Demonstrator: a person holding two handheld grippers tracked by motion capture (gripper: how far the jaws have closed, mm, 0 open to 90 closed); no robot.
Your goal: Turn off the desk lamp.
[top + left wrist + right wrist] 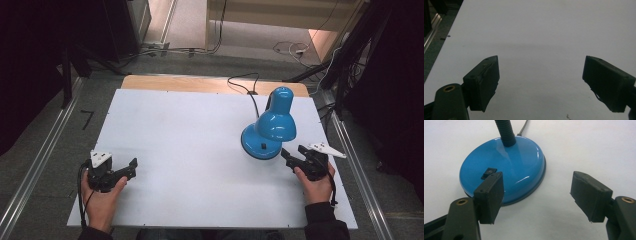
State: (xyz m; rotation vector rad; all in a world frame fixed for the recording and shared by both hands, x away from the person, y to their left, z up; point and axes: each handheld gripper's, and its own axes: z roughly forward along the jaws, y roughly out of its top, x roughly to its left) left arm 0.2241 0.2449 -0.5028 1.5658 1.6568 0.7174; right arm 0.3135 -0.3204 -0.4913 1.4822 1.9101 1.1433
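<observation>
A glossy blue desk lamp [272, 125] stands on the white table top [190, 145] at the right, its shade bent over its round base [506, 170]. A small black rocker switch [488, 173] sits on the base, and a black flexible neck [505, 132] rises from it. My right gripper [287, 155] is open just beside the base's near edge; in the right gripper view its left jaw overlaps the base rim by the switch. My left gripper [131, 167] rests open at the table's front left, with bare white table between its jaws [541, 82].
The lamp's dark cord [245, 87] runs off the table's far edge over a strip of bare wood [200, 82]. Metal rails [45, 155] flank the table on both sides. Cables lie on the floor behind [290, 48].
</observation>
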